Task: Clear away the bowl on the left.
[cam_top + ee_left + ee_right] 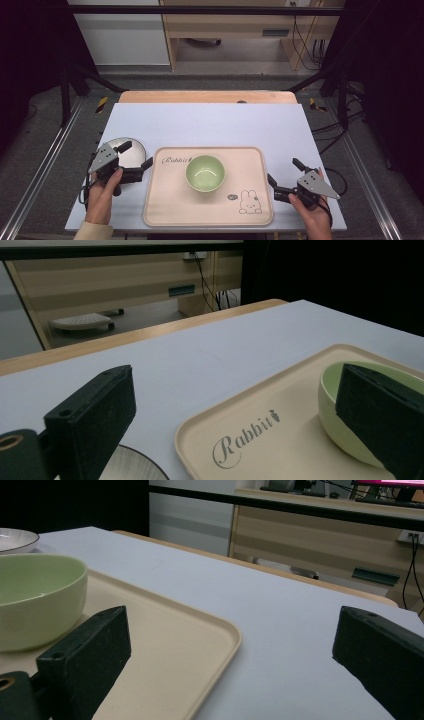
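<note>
Left gripper [134, 156]: jaws spread wide and holding nothing; it sits over the near right part of the plate, just off the tray's left edge, aimed toward the far right of the table.
Left gripper view: one jaw rises at lower left above the plate's rim, the other at the right edge in front of the bowl; whether either touches what lies under it cannot be told.
Right gripper [285, 174]: jaws equally wide apart, nothing between them; it rests at the tray's right edge, aimed toward the far left.
Right gripper view: the left jaw stands over the tray's near corner, the right jaw over bare table; contact with the tray cannot be told.
Hands: left hand [102, 192] and right hand [312, 212] each grip their tool from the near side of the table.
Plate [131, 148]: round, pale with a dark rim, flat on the table just left of the tray; being round, it has no long axis and points no way.
Bowl [205, 173]: light green, upright, mouth up, near the middle of the tray, slightly toward the far side.
Tray [165, 210]: beige rectangle, long axis running left to right across the table, with "Rabbit" lettering near its far left corner and a rabbit drawing near its near right corner.
Table [210, 125]: pale blue-grey top carrying tray and plate.
</note>
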A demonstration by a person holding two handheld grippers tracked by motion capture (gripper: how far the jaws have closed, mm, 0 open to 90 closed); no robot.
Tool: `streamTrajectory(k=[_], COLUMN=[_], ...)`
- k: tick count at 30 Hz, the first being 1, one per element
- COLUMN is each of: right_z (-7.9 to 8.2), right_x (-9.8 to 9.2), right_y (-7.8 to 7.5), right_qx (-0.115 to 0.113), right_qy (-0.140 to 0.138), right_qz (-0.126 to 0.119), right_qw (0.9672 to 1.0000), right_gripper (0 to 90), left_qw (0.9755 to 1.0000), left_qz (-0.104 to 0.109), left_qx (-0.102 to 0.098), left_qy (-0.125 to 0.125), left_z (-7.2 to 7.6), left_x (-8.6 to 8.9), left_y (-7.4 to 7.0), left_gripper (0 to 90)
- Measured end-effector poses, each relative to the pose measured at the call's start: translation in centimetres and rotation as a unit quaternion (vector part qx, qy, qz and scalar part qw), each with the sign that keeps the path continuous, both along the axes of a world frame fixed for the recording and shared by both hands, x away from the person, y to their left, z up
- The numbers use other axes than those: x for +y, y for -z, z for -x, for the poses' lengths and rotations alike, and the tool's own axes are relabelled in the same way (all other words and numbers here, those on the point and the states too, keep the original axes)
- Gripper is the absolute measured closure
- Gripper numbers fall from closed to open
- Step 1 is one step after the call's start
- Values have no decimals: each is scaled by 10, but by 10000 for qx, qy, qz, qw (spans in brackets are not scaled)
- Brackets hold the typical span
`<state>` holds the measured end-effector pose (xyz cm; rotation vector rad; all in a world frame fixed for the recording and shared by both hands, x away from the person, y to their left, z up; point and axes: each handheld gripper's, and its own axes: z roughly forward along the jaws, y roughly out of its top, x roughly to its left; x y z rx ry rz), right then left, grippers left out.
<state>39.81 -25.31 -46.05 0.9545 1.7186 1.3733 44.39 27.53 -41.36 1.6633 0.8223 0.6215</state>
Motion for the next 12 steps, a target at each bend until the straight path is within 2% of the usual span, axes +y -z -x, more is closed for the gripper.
streamTrajectory(k=[12], right_z=[0], right_x=[1], right_y=[0], right_qx=[-11], right_qy=[-41], right_qz=[18], right_qw=[10000], right_gripper=[24], left_qw=[9996], left_qz=[234], left_qx=[174], left_qy=[38], left_z=[7], left_x=[13], left_y=[19], left_gripper=[29])
